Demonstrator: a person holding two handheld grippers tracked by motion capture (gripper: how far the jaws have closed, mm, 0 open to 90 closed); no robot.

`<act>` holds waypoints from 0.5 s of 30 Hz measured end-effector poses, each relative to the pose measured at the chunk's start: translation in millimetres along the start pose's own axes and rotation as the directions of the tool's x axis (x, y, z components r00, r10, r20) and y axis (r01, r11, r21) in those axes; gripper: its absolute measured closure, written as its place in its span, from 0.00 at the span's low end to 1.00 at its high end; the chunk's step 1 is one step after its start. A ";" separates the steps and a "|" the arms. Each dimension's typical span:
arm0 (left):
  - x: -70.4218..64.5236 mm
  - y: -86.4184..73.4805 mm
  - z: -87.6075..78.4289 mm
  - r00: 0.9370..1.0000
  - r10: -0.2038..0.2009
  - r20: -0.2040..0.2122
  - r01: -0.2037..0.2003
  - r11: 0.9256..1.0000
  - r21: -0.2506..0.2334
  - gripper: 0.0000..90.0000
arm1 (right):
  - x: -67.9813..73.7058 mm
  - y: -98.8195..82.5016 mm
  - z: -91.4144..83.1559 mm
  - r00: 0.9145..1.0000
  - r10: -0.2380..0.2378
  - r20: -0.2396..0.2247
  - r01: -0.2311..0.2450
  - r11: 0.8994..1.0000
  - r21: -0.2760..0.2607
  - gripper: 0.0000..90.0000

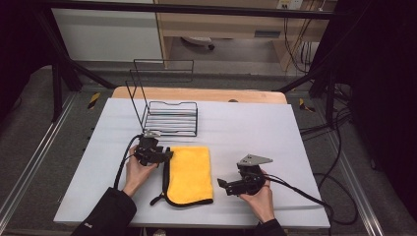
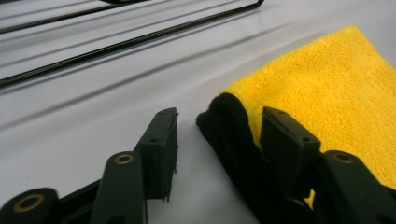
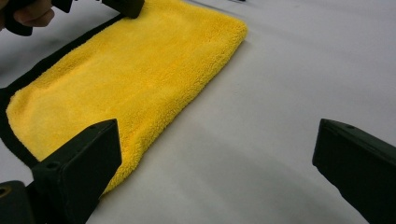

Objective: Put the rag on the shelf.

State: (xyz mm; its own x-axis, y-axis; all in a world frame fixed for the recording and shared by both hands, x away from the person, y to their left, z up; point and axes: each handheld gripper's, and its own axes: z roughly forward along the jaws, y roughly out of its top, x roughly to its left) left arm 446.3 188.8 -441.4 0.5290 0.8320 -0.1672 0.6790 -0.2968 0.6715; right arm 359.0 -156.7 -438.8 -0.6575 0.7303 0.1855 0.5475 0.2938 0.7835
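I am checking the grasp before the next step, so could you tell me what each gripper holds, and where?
Nothing is firmly held: the left gripper straddles the yellow cloth's black-trimmed corner, one pad apart; the right gripper is open.

cloth [image 1: 189, 174]: lies flat on table [image 1: 275, 147], near front-centre
rack [image 1: 169, 118]: behind cloth, toward table's far side – apart from it
left gripper [image 1: 164, 156]: at cloth's far-left corner, jaws astride the edge trim, w/ rack just behind
right gripper [image 1: 223, 186]: right of cloth, near its front-right part – on table, not touching cloth
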 end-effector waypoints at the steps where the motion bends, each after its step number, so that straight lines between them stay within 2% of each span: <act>1: 0.6 0.0 0.8 1.000 -0.010 0.007 0.010 1.000 0.003 0.55 | 0.0 0.0 0.2 1.000 0.001 -0.001 -0.001 1.000 0.001 0.02; 4: 1.2 -0.2 3.3 0.999 -0.026 0.018 0.026 1.000 0.007 0.58 | 0.1 0.1 0.3 1.000 0.004 -0.003 -0.004 1.000 0.002 0.02; 10: -1.3 -0.5 4.9 1.000 -0.014 0.005 0.014 1.000 0.000 0.61 | -0.4 0.9 0.6 1.000 0.015 -0.009 -0.015 1.000 0.001 0.03; 11: -1.9 -0.4 5.0 1.000 -0.018 0.020 0.018 1.000 0.003 0.64 | -0.6 1.1 0.8 1.000 0.017 -0.010 -0.017 1.000 -0.001 0.03; 12: -2.9 -0.2 4.9 1.000 -0.021 0.016 0.021 1.000 0.008 0.69 | -1.1 1.4 1.1 1.000 0.015 -0.013 -0.015 1.000 -0.004 0.04; 15: -5.1 0.1 4.8 0.999 -0.025 0.020 0.025 1.000 0.012 0.75 | -1.2 2.7 1.0 0.999 0.032 -0.024 -0.033 0.999 -0.009 0.05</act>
State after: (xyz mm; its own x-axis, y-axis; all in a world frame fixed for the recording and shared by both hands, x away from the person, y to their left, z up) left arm 446.1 182.3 -444.0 0.5217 0.8298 -0.1982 0.6979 -0.2814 0.6586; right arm 361.8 -156.2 -437.5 -0.6518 0.7242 0.2251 0.5641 0.2646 0.7822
